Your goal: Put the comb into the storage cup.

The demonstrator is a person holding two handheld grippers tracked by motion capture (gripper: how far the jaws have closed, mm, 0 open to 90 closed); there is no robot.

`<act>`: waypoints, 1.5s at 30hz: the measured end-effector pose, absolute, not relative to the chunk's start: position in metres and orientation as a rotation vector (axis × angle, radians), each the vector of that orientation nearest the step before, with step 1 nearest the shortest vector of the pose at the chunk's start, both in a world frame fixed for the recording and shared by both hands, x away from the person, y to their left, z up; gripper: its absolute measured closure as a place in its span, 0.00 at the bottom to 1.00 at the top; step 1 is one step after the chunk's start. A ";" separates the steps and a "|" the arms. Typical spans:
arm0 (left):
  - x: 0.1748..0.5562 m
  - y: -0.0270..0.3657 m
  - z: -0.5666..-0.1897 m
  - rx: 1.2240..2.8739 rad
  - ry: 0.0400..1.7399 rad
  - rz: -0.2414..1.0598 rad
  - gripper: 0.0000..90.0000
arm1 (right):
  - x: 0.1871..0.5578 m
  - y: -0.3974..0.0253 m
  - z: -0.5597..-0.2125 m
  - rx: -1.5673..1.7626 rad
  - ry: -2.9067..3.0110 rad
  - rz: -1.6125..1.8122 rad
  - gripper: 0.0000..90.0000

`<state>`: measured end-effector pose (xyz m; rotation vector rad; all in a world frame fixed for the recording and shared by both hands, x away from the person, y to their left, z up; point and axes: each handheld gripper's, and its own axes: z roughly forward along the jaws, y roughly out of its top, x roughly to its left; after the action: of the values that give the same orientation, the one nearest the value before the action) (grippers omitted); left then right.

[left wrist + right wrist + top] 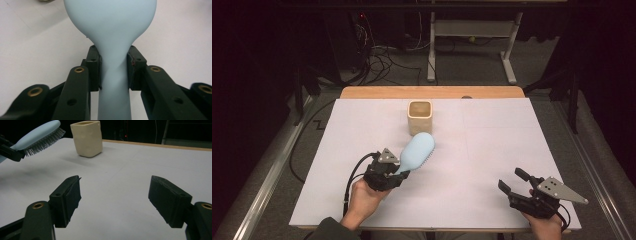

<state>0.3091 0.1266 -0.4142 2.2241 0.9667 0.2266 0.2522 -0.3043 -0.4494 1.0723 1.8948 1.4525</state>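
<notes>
Holding the brush [417, 151] by its neck, the left claw [398, 176] is clenched on the handle just below the head; the left gripper view shows both pads pressed flat against the narrow waist [113, 72], with the pale blue head swelling out beyond them. The brush hangs above the counter [492, 150], bristles down, its head pointing far and a little right toward the cup [420, 117]. The cup stands upright at the far middle, open mouth up, just beyond the brush tip but apart from it. The right claw [511, 184] sits released at the near right, jaws wide apart over bare counter, grasping nothing; its view shows the brush [37, 137] high at the left and the cup [87, 138] beyond.

The step in hand looks like bringing the brush to the cup, likely to stand it inside. To do that well, the grip on the waist should stay firm, since the smooth taper there could let the handle slide. The head seems nearly as broad as the cup's mouth, so the brush wants tipping upright and centring over the opening before it goes down. A slow, straight descent avoids nudging the light cup over. The free right claw could steady the cup's wall if it starts to shift.
</notes>
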 end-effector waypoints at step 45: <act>0.303 0.105 -0.412 2.229 0.840 0.241 0.77 | 0.286 -0.212 -0.440 0.969 2.110 1.609 0.20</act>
<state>0.3027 0.1053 -0.4124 2.2292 0.8405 0.2411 0.2856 -0.2118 -0.4404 0.9685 2.1102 1.6086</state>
